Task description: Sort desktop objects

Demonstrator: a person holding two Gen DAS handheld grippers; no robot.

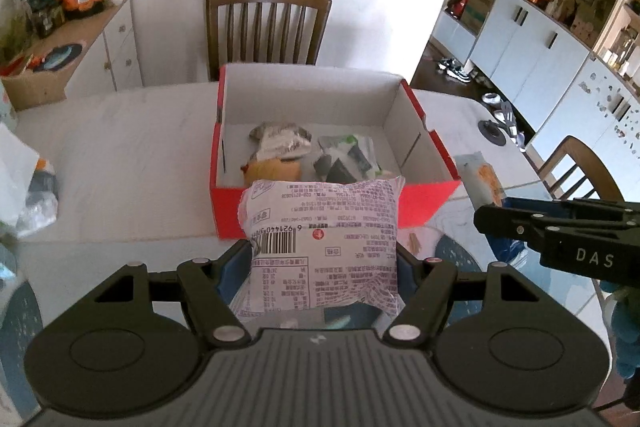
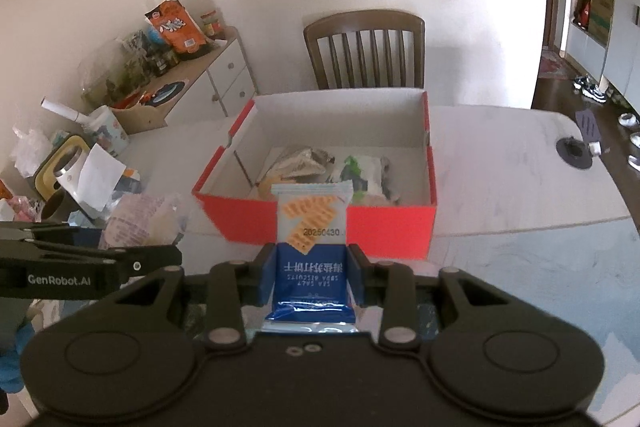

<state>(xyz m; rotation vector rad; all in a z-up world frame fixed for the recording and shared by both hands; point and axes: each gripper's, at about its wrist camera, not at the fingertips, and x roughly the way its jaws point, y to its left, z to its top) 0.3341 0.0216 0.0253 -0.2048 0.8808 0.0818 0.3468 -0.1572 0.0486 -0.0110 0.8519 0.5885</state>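
Observation:
My left gripper (image 1: 324, 259) is shut on a white snack packet (image 1: 324, 239) with printed text and a barcode, held just in front of the red box's (image 1: 420, 205) near wall. My right gripper (image 2: 312, 267) is shut on a blue and white soda biscuit packet (image 2: 312, 227), also held before the red box (image 2: 392, 223). The open box holds several wrapped snacks (image 1: 280, 143) (image 2: 360, 171). The right gripper shows at the right of the left wrist view (image 1: 560, 231); the left gripper shows at the left of the right wrist view (image 2: 88, 263).
The box sits on a white table (image 1: 120, 155). A wooden chair (image 1: 268, 27) stands behind it. Clutter of bags and containers (image 2: 80, 167) lies at the table's left. A side cabinet (image 1: 80, 43) with snack bags stands left. A second chair (image 1: 576, 171) is at right.

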